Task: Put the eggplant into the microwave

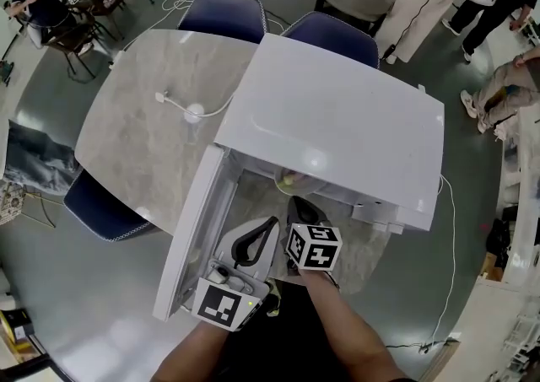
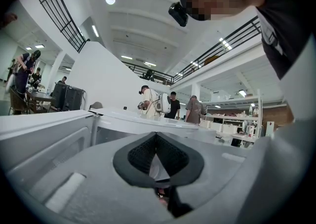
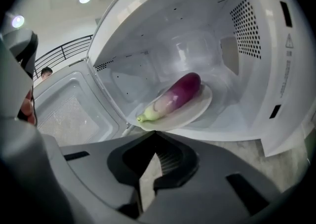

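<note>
The eggplant (image 3: 175, 94), purple with a pale green stem end, lies on a white plate (image 3: 197, 108) inside the white microwave (image 1: 337, 119). Its door (image 1: 198, 228) hangs open to the left. In the head view only the plate's front rim (image 1: 291, 180) peeks out under the microwave's top. My right gripper (image 3: 155, 136) is shut and empty, just outside the opening and pointing down toward the plate; in the head view it (image 1: 295, 201) sits below the cavity. My left gripper (image 1: 272, 222) rests beside the door, pads together with nothing between them (image 2: 156, 135).
The microwave stands on a grey marble table (image 1: 143, 136) with a white cable and round puck (image 1: 194, 110). Blue chairs (image 1: 224, 13) stand at the far side and at the left corner (image 1: 101, 203). People stand at the room's far edges.
</note>
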### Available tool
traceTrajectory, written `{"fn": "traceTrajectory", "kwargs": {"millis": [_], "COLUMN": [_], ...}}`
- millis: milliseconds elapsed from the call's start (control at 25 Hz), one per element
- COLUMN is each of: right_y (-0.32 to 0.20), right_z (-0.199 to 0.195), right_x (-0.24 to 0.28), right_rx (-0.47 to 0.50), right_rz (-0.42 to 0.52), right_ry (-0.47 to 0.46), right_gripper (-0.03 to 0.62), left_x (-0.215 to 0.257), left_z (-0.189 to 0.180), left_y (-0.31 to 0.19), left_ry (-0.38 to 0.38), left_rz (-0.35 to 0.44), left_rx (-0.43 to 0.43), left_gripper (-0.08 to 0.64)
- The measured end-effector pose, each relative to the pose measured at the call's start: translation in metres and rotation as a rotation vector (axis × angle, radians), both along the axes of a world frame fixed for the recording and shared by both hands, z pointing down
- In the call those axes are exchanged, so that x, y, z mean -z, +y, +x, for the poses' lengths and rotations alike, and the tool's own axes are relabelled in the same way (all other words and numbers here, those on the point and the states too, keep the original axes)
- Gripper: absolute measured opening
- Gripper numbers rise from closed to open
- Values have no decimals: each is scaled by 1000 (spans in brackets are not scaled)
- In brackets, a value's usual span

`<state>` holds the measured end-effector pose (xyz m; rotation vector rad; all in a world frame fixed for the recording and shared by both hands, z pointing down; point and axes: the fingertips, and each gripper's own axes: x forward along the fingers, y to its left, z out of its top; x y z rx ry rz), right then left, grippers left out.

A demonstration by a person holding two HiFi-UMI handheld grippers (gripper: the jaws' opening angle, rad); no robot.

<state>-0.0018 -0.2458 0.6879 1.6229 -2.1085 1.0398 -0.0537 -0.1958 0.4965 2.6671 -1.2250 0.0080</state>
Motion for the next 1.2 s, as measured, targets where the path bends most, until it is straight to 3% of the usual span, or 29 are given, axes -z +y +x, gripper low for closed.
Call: {"fn": "traceTrajectory", "kwargs": {"millis": [240, 400, 1200], "right_y": [-22, -34, -50], "right_z": [5, 9, 18], "right_x": [3, 1, 6], "right_rx": [0, 2, 22], "right_rz": [5, -3, 4], "right_ry": [10, 11, 18], "right_gripper": [3, 3, 3], "left_x": [6, -4, -8], "left_z": [-1, -2, 3], "left_y": [-5, -4, -14], "left_ry": [26, -3, -9], "left_rz": [44, -22, -8], "left_rx": [9, 10, 15], "left_gripper": [6, 6, 7]}}
